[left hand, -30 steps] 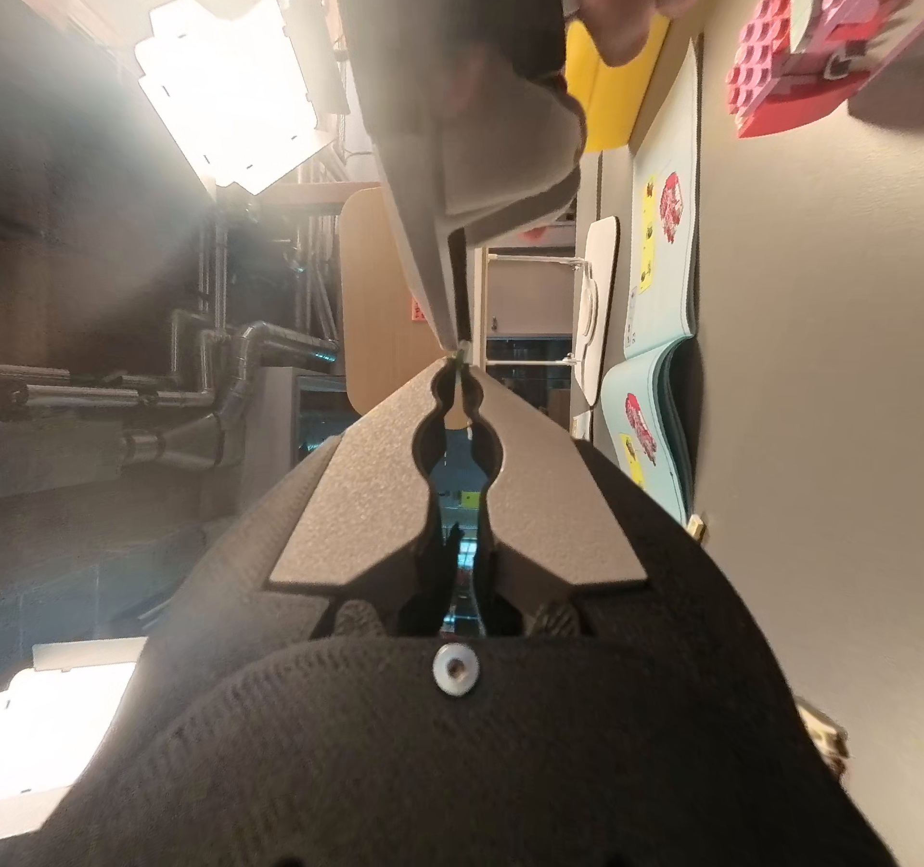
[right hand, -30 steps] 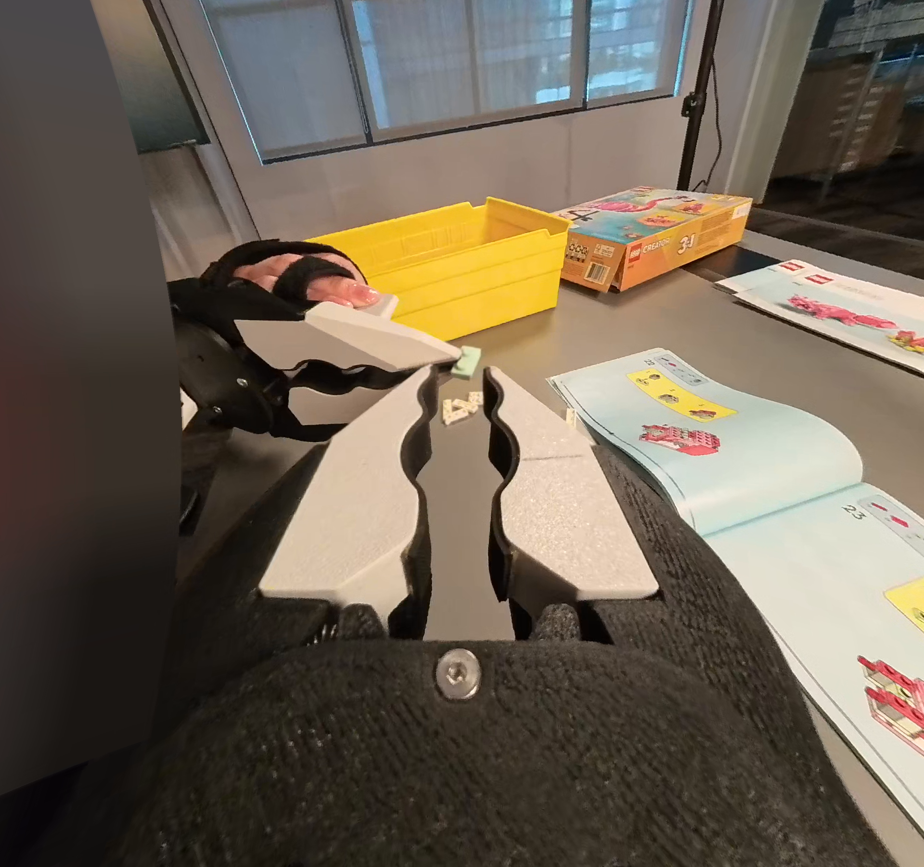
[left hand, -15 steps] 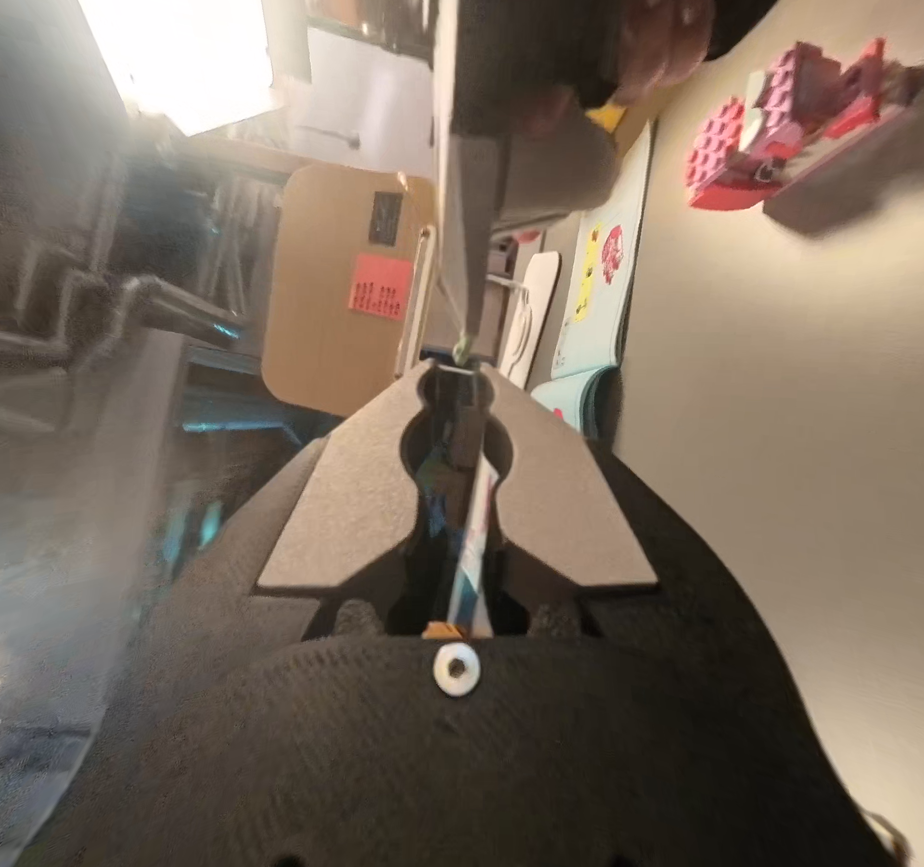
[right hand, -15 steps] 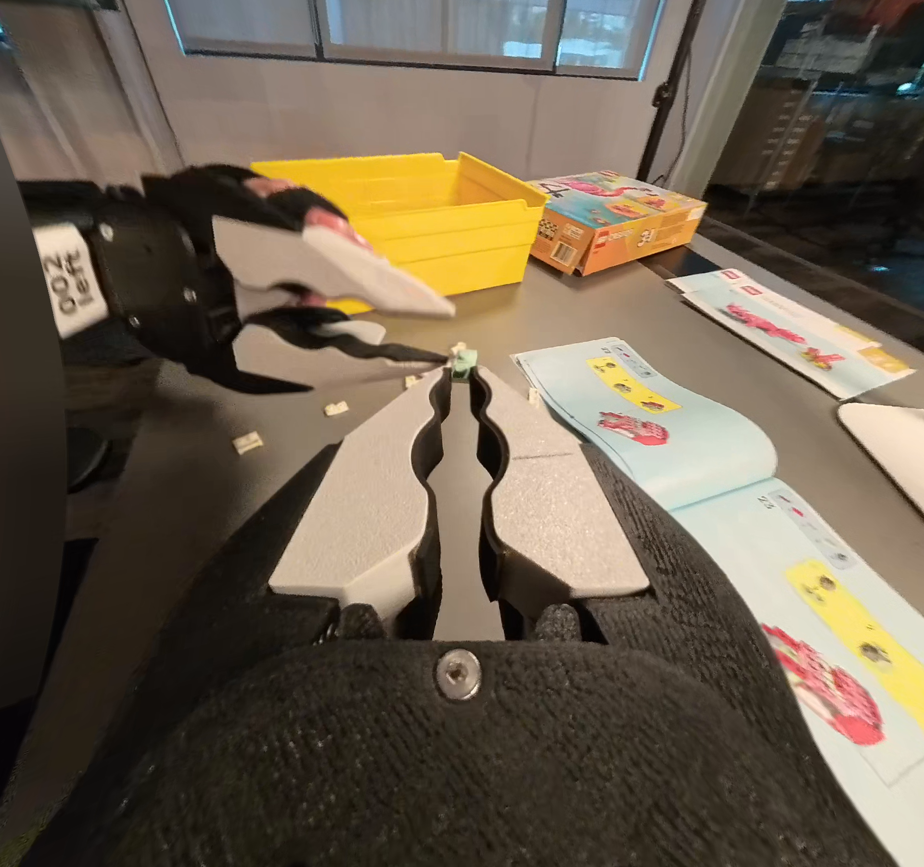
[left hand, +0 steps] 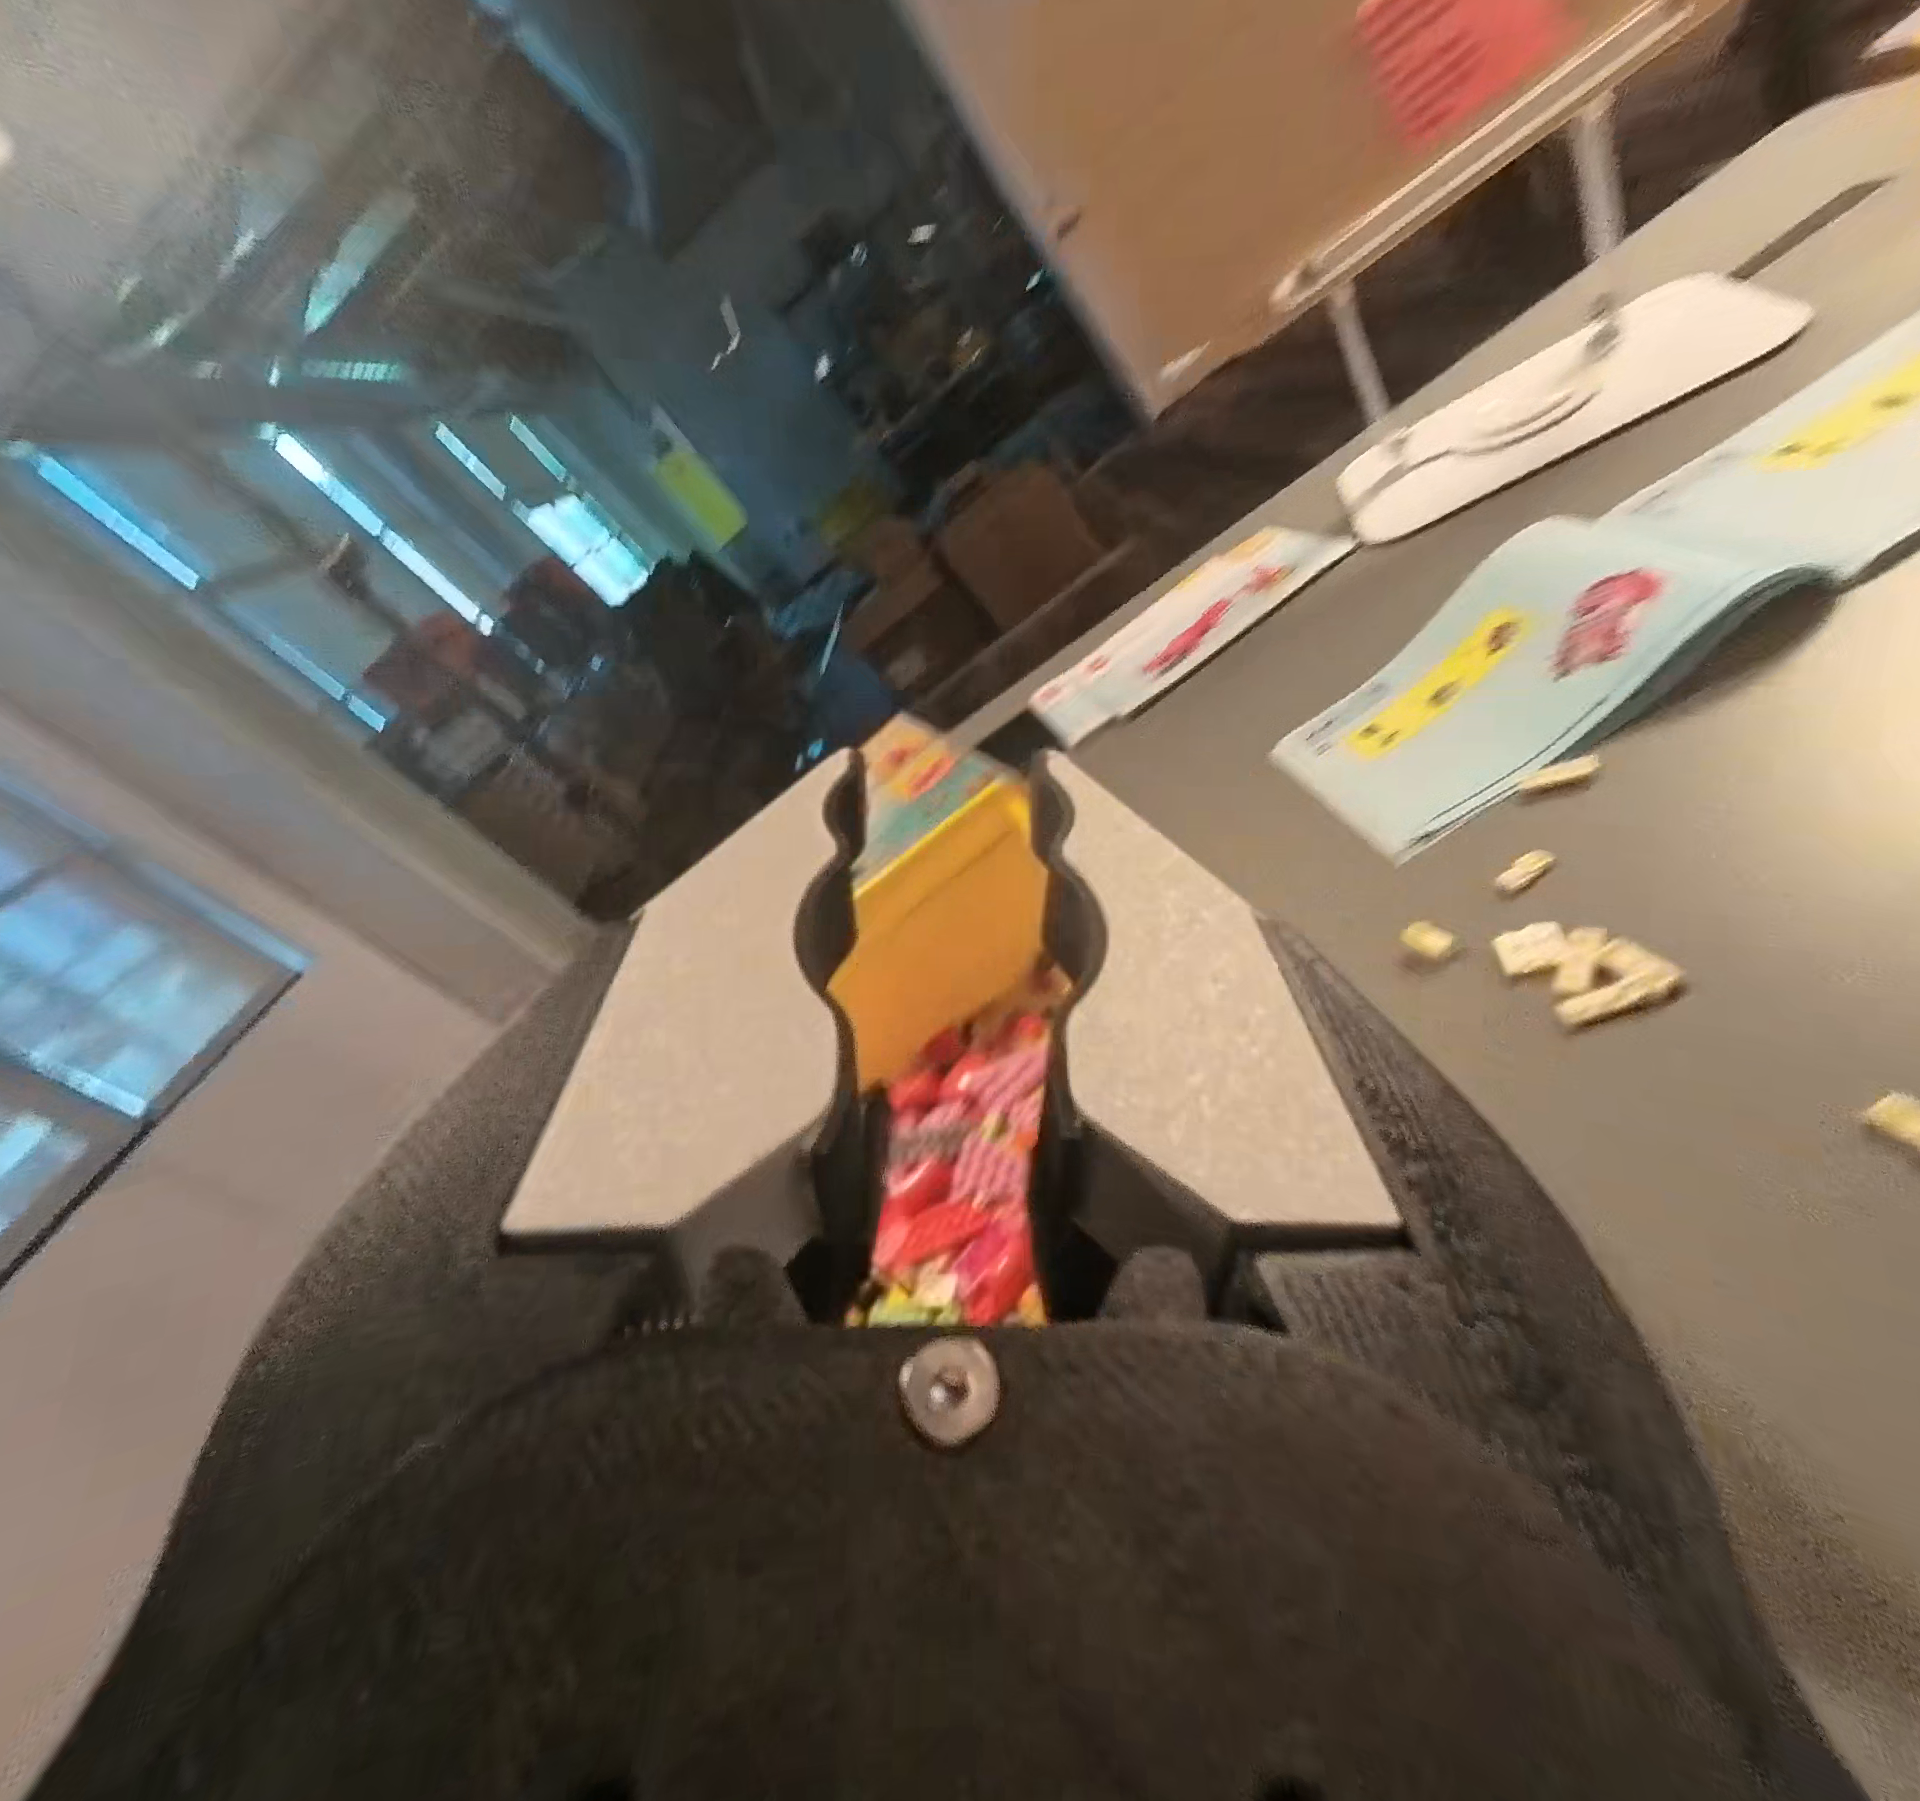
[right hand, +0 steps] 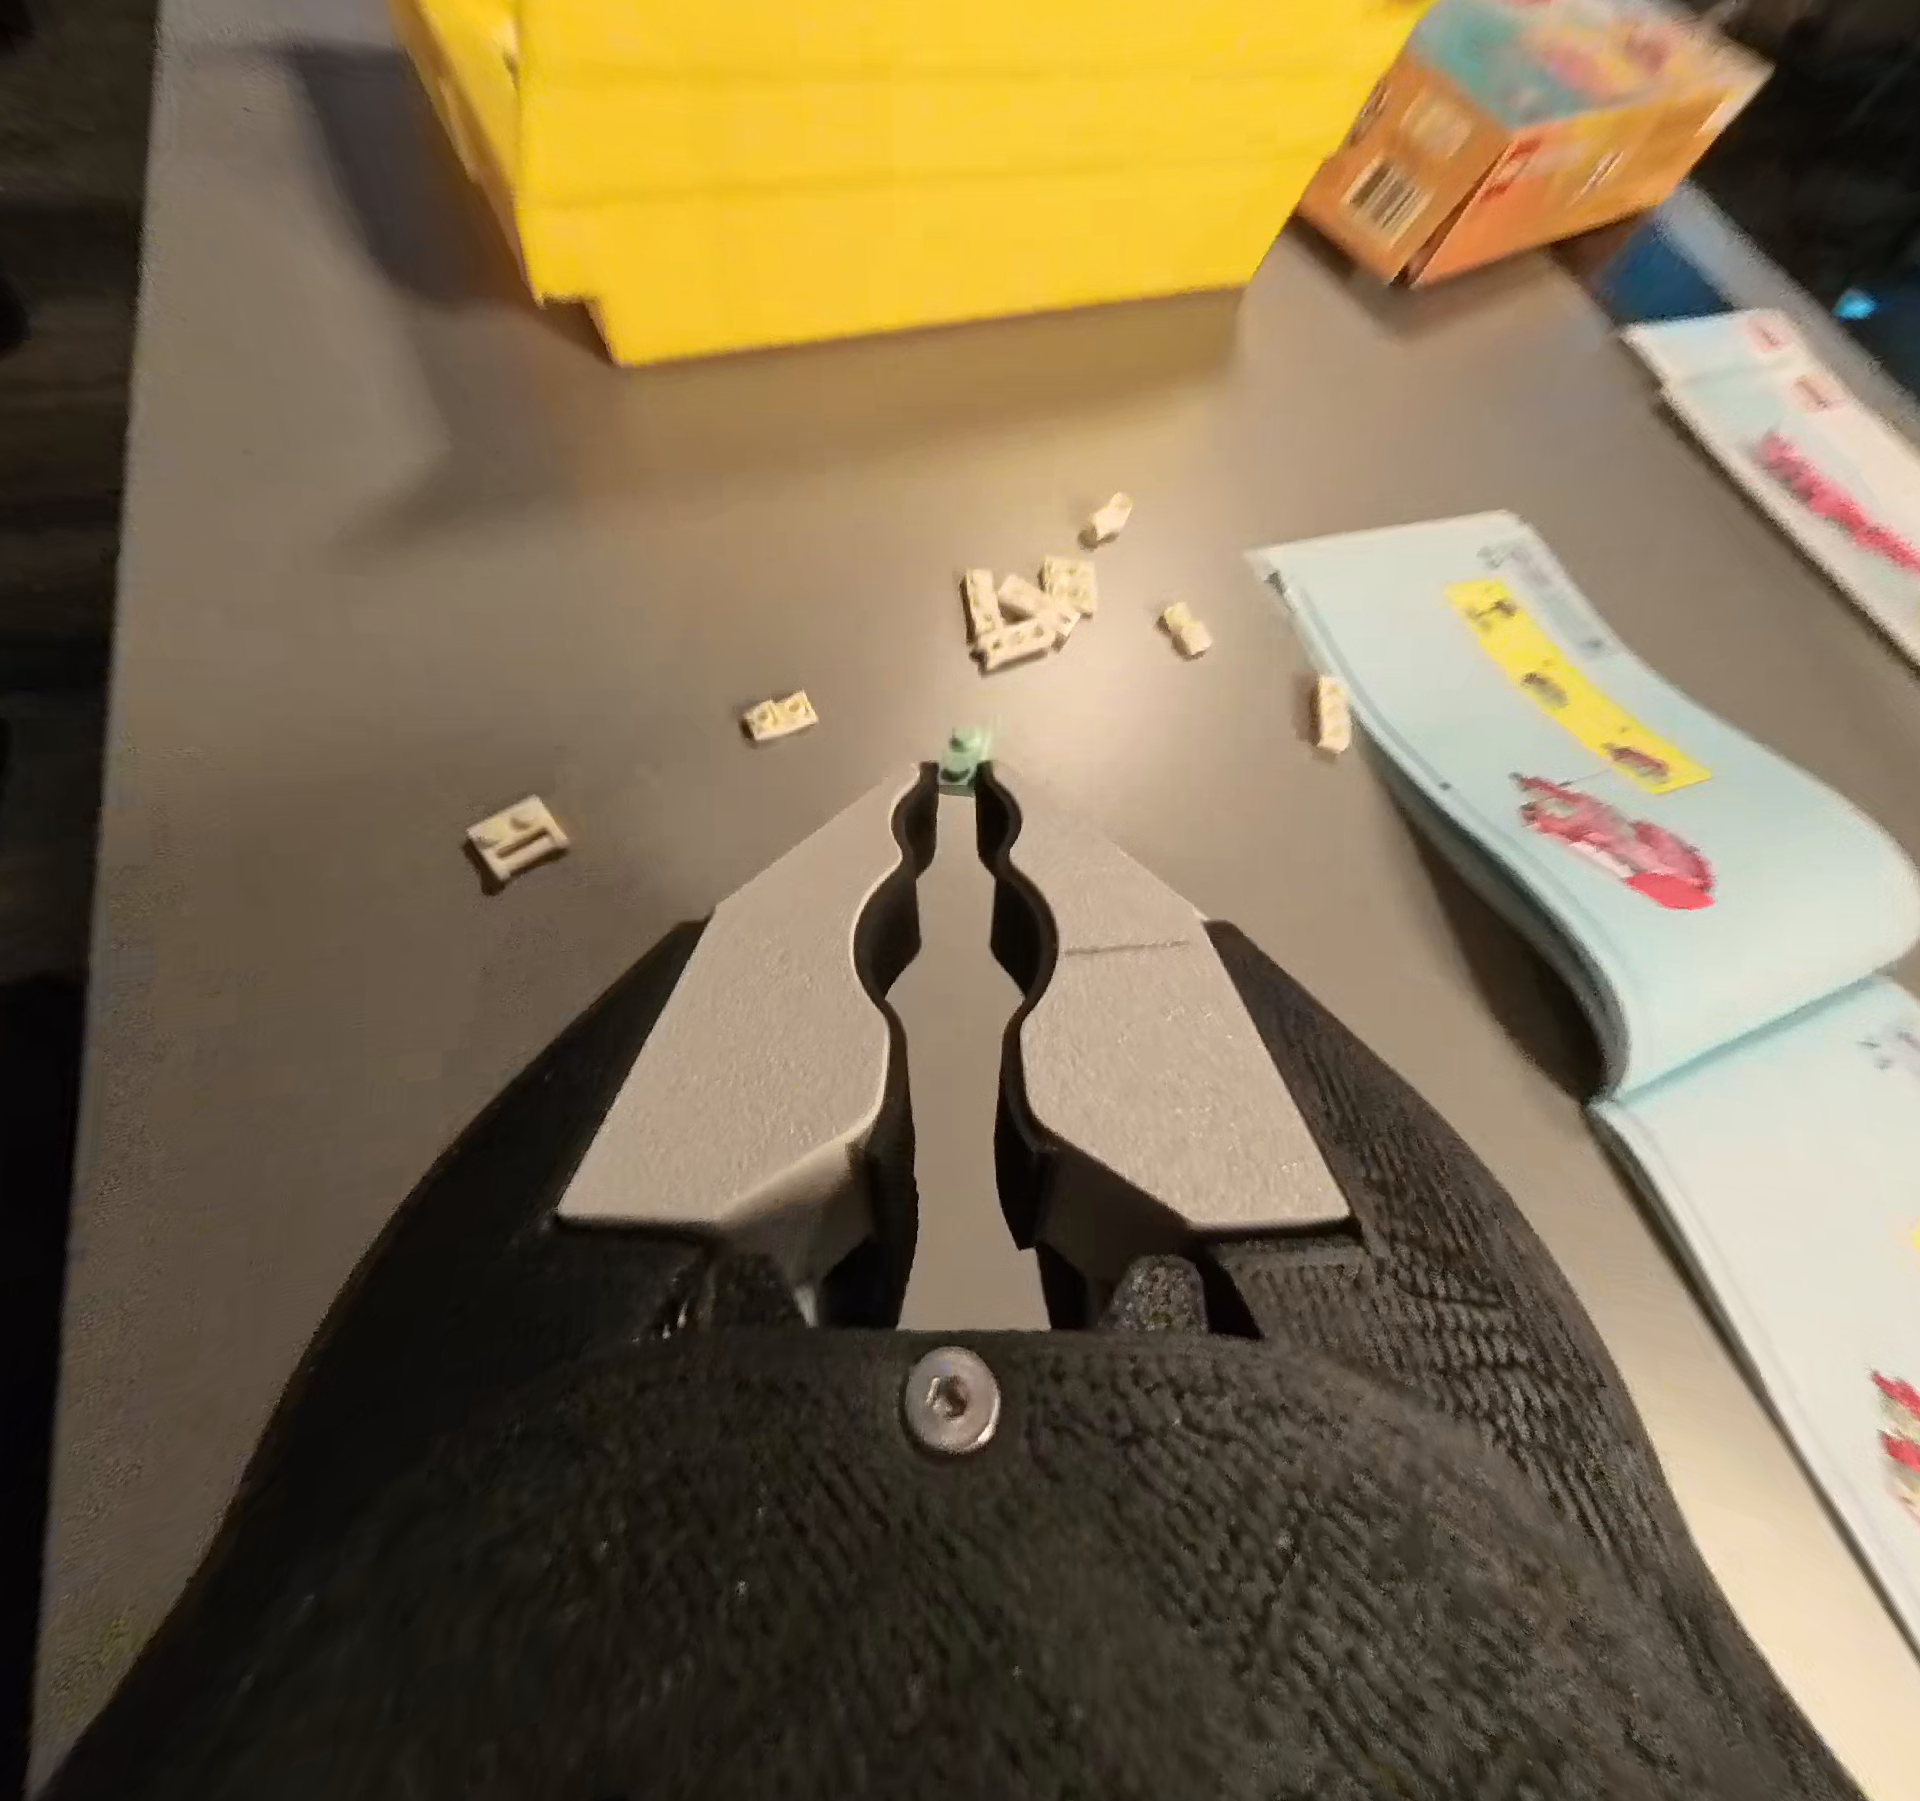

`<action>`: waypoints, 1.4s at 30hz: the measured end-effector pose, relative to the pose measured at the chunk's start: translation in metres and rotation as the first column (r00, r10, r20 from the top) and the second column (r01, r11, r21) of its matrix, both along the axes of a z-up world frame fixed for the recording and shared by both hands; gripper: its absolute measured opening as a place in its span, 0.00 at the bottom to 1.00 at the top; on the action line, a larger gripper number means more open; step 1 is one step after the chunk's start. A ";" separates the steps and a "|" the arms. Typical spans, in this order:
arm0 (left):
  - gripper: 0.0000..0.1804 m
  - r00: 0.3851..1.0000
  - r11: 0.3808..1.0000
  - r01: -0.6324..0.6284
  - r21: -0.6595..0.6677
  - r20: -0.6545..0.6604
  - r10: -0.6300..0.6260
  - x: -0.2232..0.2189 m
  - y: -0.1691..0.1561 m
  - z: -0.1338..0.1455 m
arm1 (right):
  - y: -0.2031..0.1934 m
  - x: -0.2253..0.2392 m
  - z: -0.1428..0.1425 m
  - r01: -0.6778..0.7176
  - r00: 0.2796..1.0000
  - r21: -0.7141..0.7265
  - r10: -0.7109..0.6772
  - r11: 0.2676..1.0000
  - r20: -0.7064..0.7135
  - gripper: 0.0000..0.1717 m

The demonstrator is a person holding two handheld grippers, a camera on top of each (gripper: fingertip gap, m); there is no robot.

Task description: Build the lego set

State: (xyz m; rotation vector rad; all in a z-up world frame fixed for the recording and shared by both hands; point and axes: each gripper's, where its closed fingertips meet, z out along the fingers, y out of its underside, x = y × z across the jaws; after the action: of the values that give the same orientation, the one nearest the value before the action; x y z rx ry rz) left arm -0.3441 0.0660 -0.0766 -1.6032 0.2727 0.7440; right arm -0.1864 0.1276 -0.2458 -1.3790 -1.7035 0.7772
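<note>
— What are your grippers doing?

— My right gripper point(right hand: 958, 772) is pinching one small green brick point(right hand: 964, 759) at its fingertips, hovering over the grey table point(right hand: 623, 525). My left gripper point(left hand: 943, 764) is spreading wide with nothing between its pads, above the yellow bin point(left hand: 935, 930) of pink and red pieces.

— And around the green brick?

— I'm counting five loose cream bricks point(right hand: 779, 715) plus one small heap point(right hand: 1023, 608) beyond it, one open booklet point(right hand: 1621, 816) on its right, and one orange box point(right hand: 1538, 89) beside the bin.
</note>
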 end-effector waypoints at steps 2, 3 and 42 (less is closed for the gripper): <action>0.17 0.997 0.996 -0.067 -0.050 0.040 0.069 -0.032 -0.014 -0.002 | -0.001 -0.005 -0.015 -0.008 0.999 -0.002 0.008 1.000 0.053 0.03; 0.17 0.994 0.993 -0.088 -0.083 0.063 0.093 -0.046 -0.019 -0.005 | -0.001 -0.006 -0.020 -0.013 0.997 -0.001 0.013 1.000 0.073 0.03; 0.24 0.851 0.331 0.336 -0.882 0.435 0.295 -0.113 -0.028 -0.178 | 0.020 -0.024 -0.041 0.028 0.995 -0.070 -0.021 0.997 0.102 0.38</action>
State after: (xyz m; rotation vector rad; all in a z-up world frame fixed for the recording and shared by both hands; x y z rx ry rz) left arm -0.4571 0.0379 -0.2550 -2.8922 0.3452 -0.0543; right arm -0.2101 0.1473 -0.2870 -1.5082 -1.7475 0.7731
